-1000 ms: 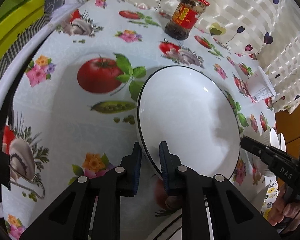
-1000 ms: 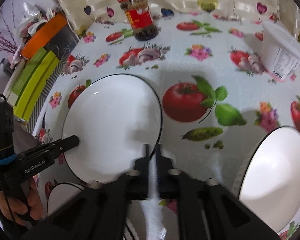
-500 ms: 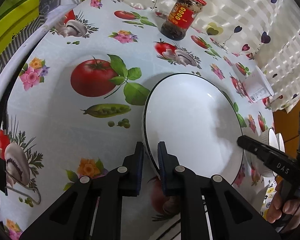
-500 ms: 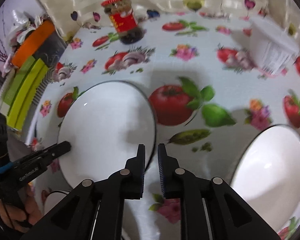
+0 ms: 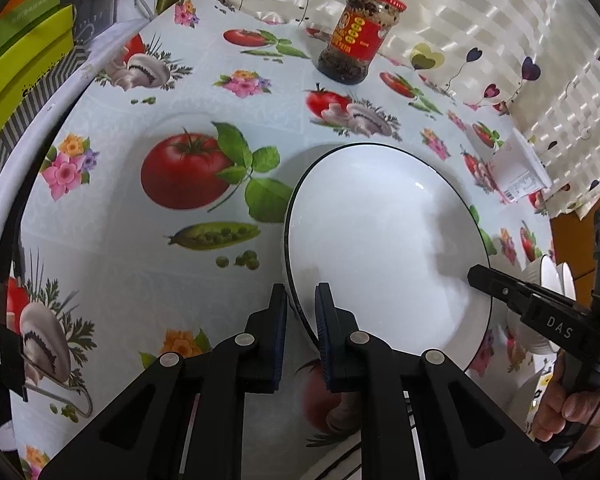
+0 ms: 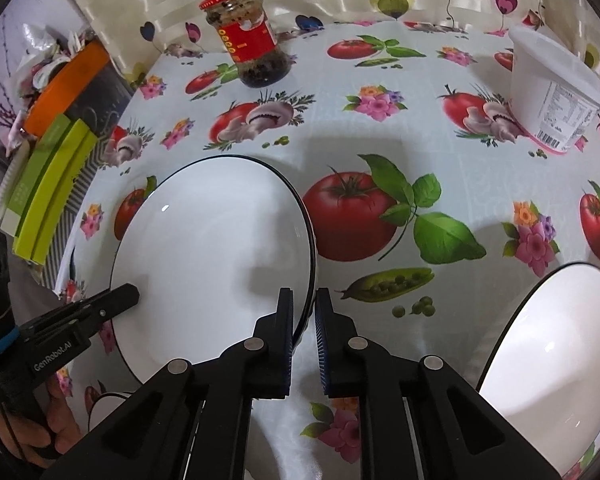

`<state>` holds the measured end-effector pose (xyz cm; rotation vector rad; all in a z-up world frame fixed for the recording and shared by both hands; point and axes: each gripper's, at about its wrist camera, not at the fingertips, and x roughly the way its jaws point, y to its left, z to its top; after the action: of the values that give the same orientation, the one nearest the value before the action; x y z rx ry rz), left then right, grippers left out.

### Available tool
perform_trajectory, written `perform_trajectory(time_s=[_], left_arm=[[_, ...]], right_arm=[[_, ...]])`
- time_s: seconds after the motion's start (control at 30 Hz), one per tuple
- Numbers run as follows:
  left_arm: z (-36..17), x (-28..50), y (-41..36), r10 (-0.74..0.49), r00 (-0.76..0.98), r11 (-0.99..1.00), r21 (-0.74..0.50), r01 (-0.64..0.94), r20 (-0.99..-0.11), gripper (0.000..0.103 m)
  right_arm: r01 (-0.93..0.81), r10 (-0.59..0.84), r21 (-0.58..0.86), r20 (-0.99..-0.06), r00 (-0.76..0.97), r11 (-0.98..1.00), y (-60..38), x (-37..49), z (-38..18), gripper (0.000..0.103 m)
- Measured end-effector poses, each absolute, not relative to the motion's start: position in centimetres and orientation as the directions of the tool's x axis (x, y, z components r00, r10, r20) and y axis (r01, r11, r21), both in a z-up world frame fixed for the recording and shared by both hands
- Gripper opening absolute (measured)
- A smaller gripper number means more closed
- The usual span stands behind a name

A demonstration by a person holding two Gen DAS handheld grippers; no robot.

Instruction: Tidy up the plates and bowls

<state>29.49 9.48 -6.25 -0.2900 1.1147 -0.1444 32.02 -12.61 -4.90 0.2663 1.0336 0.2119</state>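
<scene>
Tablecloth (image 5: 112, 248): both jaws clamp plate (image 5: 380, 240) rim.

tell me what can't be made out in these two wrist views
- Stacked bowls, left wrist view: mostly hidden behind the right hand-held gripper; count unclear.
- Second plate, right wrist view: cut off by the lower right edge.
- Sauce jar label: too small to read.
- White tub print: too small to read.
- Plate near rim under the left hand-held gripper: hidden by its fingers.

The left gripper (image 5: 301, 332) has just closed its fingers (image 5: 279, 320) onto the plate (image 5: 384, 248) rim.
</scene>
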Motion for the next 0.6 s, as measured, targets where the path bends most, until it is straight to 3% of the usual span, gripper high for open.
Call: perform_trajectory(time_s=[0.6], left_arm=[[-1.6,25.0,9.4,-0.24,0.467,0.957,-0.288,-0.033,-0.851,0.015]], right_arm=[[-0.112,0.331,0.322,-0.782,0.528,0.94,-11.9,28.1,0.2,0.01]])
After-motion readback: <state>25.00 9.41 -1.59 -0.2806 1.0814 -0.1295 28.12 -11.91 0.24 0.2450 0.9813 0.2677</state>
